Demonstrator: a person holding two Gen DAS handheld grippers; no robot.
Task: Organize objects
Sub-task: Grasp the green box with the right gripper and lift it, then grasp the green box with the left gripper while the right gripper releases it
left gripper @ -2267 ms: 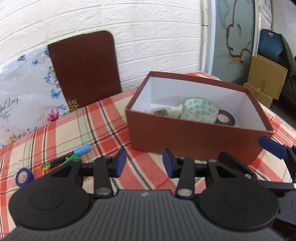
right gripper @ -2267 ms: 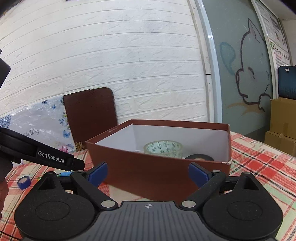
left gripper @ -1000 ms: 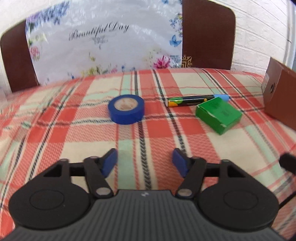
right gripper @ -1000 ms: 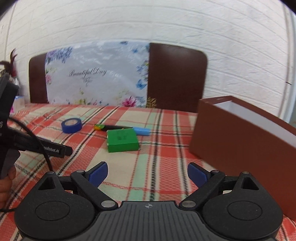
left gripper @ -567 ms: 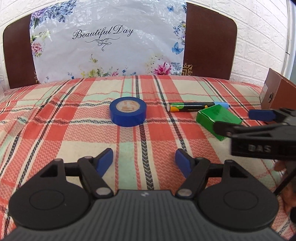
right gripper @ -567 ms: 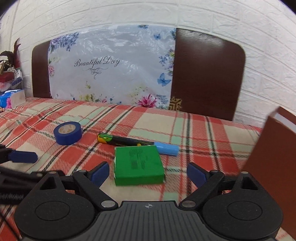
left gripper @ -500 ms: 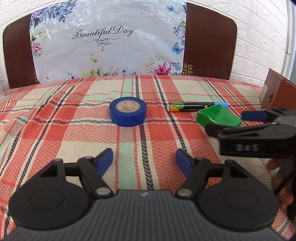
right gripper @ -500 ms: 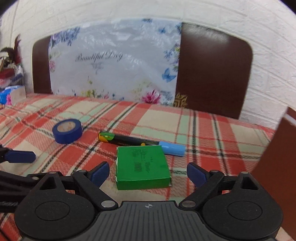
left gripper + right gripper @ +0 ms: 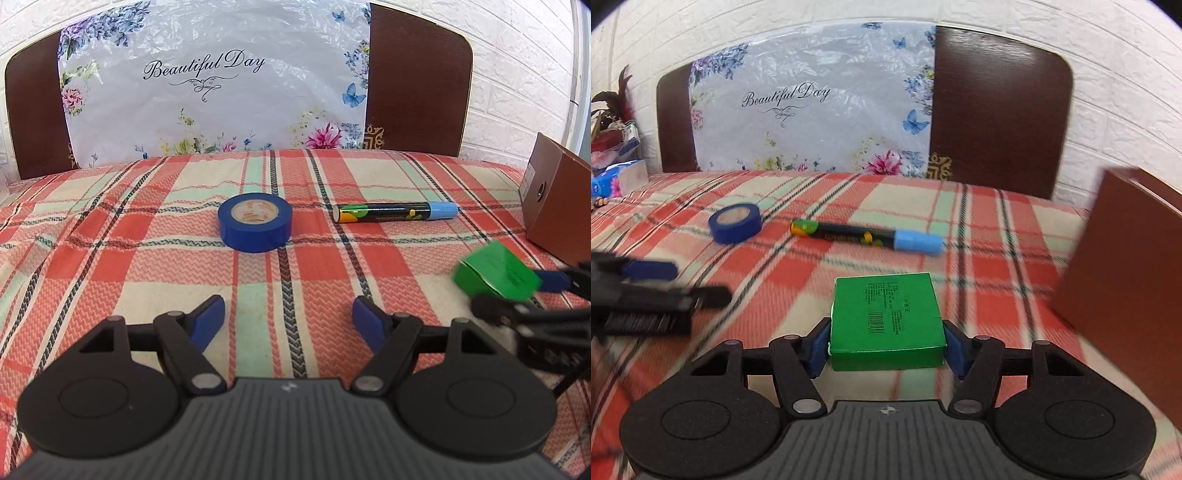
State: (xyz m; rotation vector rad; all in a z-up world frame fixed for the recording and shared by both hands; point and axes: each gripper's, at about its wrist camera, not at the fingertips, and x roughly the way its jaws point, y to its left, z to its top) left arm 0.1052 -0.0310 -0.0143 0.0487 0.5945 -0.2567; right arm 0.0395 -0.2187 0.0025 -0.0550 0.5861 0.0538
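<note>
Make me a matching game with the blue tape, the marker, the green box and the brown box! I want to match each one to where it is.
Things:
1. blue tape roll
2. marker
3. green box
4. brown box

Places:
A. squeezed between the right gripper's fingers
B. standing at the right edge of the table
C. lying on its side on the tablecloth, blue cap pointing right
D. lying flat on the tablecloth, ahead of the open left gripper

Pairs: 1-D, 2-C, 3-A, 4-B

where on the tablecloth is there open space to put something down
Bare cloth lies left of the blue tape roll, and behind the tape and marker toward the chair backs. It is crowded on the right, where the right gripper holds the green box beside the brown box.
</note>
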